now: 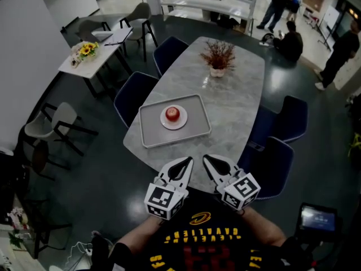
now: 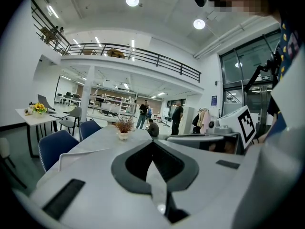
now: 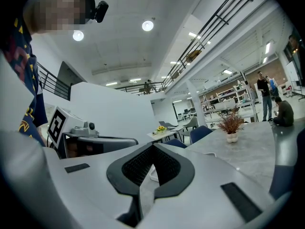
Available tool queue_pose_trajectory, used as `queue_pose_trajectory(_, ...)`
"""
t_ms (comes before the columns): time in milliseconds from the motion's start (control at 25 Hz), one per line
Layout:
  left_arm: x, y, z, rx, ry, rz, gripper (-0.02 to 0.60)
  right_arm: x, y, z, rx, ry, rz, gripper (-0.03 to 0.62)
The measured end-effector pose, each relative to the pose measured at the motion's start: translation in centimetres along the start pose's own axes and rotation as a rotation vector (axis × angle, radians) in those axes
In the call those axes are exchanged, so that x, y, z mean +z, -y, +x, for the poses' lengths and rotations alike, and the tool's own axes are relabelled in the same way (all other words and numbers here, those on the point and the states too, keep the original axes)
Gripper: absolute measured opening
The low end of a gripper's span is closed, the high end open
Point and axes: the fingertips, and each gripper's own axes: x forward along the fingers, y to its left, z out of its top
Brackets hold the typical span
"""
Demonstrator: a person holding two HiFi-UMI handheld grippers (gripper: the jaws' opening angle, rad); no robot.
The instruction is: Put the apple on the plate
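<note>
On the grey tray (image 1: pixel 148 134) at mid-table (image 1: pixel 237 95), the apple (image 1: pixel 172 114) sits on the white plate (image 1: pixel 163 123), well ahead of both grippers. The left gripper (image 1: pixel 189 160) and right gripper (image 1: pixel 206 158) hover side by side at the table's near edge, jaws pressed together and empty.

Open-plan hall, dark glossy floor (image 1: pixel 96 168). Long grey marble table (image 1: pixel 237 112) at centre, dried plant (image 1: pixel 218 55) in a white pot on it, navy chairs (image 1: pixel 135 95) along both sides. White side table (image 1: pixel 96 65) with yellow flowers (image 1: pixel 86 49) and grey chairs (image 1: pixel 56 120) to the left. Railed mezzanine (image 2: pixel 138 57) overhead, round ceiling lights (image 2: pixel 132 0), tall windows (image 2: pixel 243 80), people (image 1: pixel 279 4) standing far off.
</note>
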Motion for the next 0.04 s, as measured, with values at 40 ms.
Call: queue_pose_trajectory(40,0.0,-0.07,-0.01,0.002,-0.002,-0.001,0.002,-0.02,-0.01,0.08,0.0,-0.001,0.0,0.006)
